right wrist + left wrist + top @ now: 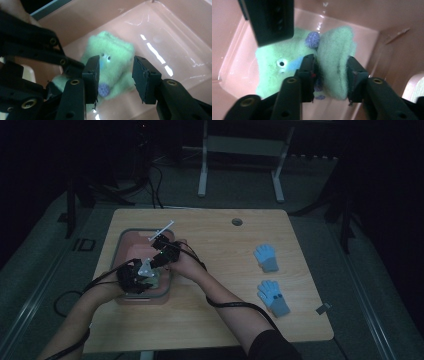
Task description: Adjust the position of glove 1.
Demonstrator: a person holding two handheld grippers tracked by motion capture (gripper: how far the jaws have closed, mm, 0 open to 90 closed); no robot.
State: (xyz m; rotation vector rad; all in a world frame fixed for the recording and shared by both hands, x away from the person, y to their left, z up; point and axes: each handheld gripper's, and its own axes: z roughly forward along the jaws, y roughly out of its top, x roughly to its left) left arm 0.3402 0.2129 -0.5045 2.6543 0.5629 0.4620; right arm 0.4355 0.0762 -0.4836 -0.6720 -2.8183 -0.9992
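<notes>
Dim room, grey floor [45,245], wooden table [220,320], white frame [240,150] behind

The green glove [287,72] is partly hidden behind black jaws in both gripper views. In the high view the hands cover it inside the pink tub [131,241].
</notes>
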